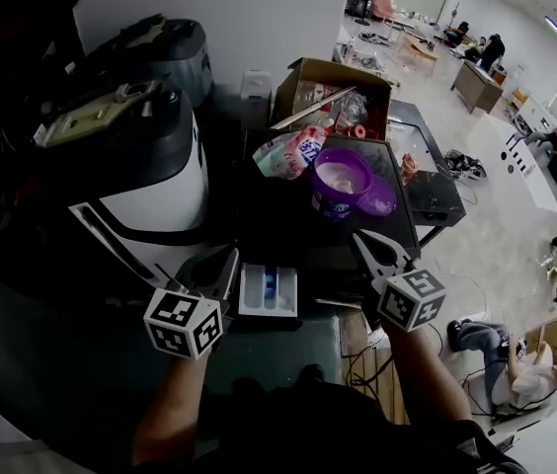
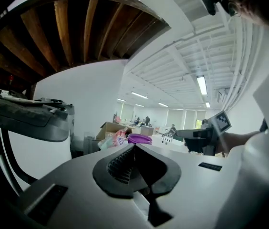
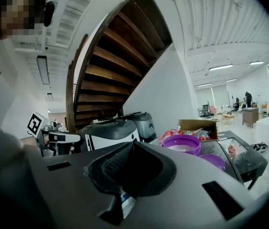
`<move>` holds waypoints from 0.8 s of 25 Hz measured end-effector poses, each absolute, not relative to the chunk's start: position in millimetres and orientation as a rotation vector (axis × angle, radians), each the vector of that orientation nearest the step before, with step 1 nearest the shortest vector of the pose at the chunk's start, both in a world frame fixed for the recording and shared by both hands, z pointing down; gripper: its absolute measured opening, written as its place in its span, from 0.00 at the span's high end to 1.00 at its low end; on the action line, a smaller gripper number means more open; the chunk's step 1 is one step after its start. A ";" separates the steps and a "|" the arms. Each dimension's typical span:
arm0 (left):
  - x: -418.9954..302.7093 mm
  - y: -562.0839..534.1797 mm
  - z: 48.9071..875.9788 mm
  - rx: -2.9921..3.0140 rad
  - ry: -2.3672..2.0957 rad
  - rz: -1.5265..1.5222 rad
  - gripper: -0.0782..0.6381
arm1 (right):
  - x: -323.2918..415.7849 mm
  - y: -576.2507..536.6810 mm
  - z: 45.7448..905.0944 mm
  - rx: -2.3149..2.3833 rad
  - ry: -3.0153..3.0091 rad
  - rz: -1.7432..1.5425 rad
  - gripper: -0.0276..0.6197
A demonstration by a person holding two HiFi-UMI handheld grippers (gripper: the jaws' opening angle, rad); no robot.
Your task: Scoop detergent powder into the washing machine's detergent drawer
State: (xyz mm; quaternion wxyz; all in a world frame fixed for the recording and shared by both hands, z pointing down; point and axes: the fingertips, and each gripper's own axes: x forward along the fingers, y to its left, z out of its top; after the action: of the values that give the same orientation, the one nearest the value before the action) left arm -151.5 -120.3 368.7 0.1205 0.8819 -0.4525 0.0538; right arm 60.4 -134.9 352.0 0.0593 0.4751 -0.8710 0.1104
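Note:
The washing machine (image 1: 150, 181) is white with a dark lid and stands at the left. Its detergent drawer (image 1: 267, 291) is pulled out, white with a blue part inside. A purple tub of white powder (image 1: 339, 181) stands open on the dark table, its purple lid (image 1: 378, 202) beside it. My left gripper (image 1: 227, 257) hovers just left of the drawer with its jaws together and nothing in them. My right gripper (image 1: 362, 237) hangs right of the drawer, short of the tub, shut and empty. Each gripper view shows its own jaws meeting: left gripper (image 2: 134, 146), right gripper (image 3: 133, 143).
A pink-and-blue detergent bag (image 1: 288, 152) lies behind the tub, with an open cardboard box (image 1: 333, 92) of clutter further back. A second dark-lidded machine (image 1: 165, 52) stands behind the washer. Cables lie on the floor at the right, and a person sits there (image 1: 530, 373).

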 end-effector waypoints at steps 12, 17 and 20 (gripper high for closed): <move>-118.9 -115.1 330.3 2.569 -1.543 0.138 0.88 | 89.8 -115.9 341.2 1.338 -2.792 0.288 0.93; -121.0 -131.7 318.5 2.581 -1.591 0.185 0.88 | 97.7 -131.5 318.8 1.316 -2.810 0.186 0.94; -124.2 -138.8 309.6 2.583 -1.622 0.197 0.88 | 98.9 -140.7 297.4 1.321 -2.837 0.139 0.94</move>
State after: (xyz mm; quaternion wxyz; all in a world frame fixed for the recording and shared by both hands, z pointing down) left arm -124.2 -138.8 309.6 0.0426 0.8443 -0.5303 0.0644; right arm 98.9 -140.7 297.4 0.0047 0.4216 -0.9057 0.0444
